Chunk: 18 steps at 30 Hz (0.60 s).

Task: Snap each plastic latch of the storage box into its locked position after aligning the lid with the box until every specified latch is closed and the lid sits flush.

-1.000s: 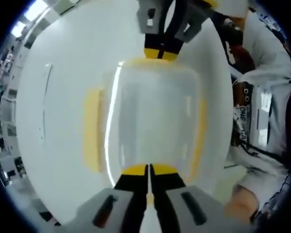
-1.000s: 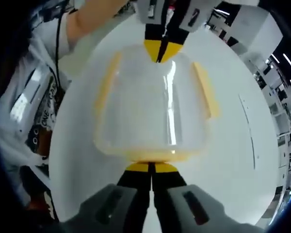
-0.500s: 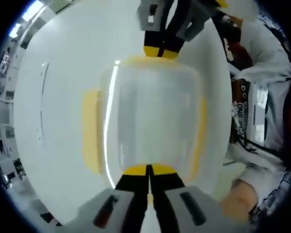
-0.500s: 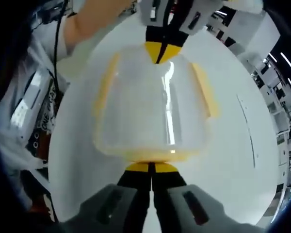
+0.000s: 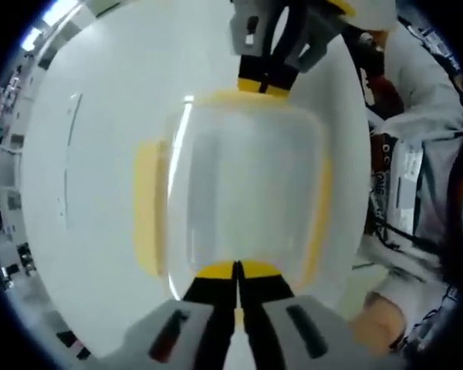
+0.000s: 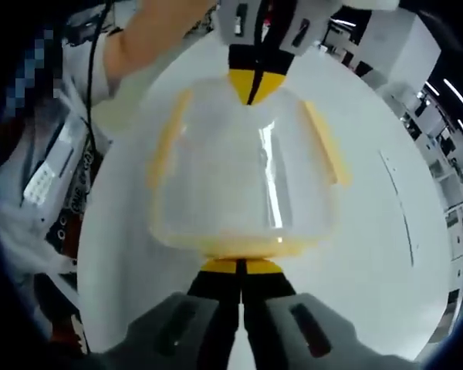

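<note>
- Little is seen to have changed since the earlier frames — both pairs of tongs are kept at opposite ends of the box, and only a slight drift of the views is noticed.
- A white round tabletop point(image 5: 100, 193) is seen carrying the storage box; a person in a white garment point(image 5: 417, 177) is seen at its edge.
- The storage box point(image 5: 243, 189) — clear, with its lid point(image 6: 239, 166) on it — is placed near the middle of the tabletop, between the two pairs of tongs.
- Yellow latches are seen along its sides: a long one point(image 5: 147, 208) on the left of the left gripper view, another point(image 5: 318, 216) on the right.
- The left tongs point(image 5: 236, 271) are held closed, their yellow-tipped jaws pressed together at the near end latch point(image 5: 235, 269) of the box.
- The right tongs point(image 6: 240, 270) are likewise closed, tips together against the yellow end latch point(image 6: 239, 248) at the opposite end.
</note>
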Each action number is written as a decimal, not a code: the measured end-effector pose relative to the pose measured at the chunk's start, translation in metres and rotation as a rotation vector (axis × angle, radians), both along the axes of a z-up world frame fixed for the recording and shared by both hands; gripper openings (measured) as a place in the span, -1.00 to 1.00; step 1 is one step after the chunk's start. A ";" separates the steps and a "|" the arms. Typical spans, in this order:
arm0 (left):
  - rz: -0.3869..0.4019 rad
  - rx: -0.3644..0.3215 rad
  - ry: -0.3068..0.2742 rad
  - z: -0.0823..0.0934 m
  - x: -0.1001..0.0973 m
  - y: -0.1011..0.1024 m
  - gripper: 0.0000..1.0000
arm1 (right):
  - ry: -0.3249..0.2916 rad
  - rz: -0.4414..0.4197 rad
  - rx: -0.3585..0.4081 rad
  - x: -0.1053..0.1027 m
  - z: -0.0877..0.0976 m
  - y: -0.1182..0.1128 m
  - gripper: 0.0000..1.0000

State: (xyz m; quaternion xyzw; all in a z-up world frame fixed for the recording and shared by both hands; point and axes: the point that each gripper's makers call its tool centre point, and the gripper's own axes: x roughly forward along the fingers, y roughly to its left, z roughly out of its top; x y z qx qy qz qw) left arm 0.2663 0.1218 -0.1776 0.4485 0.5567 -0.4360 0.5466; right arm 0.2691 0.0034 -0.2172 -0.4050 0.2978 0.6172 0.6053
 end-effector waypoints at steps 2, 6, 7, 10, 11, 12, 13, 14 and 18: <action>-0.001 0.010 0.000 0.000 0.000 0.000 -1.00 | 0.002 0.002 0.000 0.000 0.000 0.000 -1.00; 0.003 0.018 0.001 0.000 0.001 0.000 -1.00 | -0.002 -0.001 0.005 0.000 -0.001 0.000 -1.00; 0.000 0.017 0.001 0.000 0.002 0.001 -1.00 | 0.000 -0.001 0.006 0.000 -0.001 0.000 -1.00; 0.000 0.002 -0.001 0.001 0.002 0.002 -1.00 | -0.002 0.000 0.000 0.000 0.000 0.000 -1.00; 0.003 -0.007 -0.002 0.002 0.003 0.002 -1.00 | -0.003 -0.001 -0.003 0.000 -0.001 0.000 -1.00; 0.001 -0.012 -0.002 0.001 0.002 0.001 -1.00 | 0.000 0.000 -0.007 0.001 -0.001 0.000 -1.00; 0.004 -0.015 0.000 0.001 0.002 0.001 -1.00 | -0.001 -0.001 -0.009 0.000 -0.001 0.000 -1.00; 0.006 -0.015 0.000 0.001 0.002 0.000 -1.00 | 0.000 0.001 -0.017 0.001 -0.001 0.000 -1.00; 0.000 -0.008 0.000 0.000 0.001 0.000 -1.00 | -0.002 0.003 -0.029 0.001 -0.003 0.000 -1.00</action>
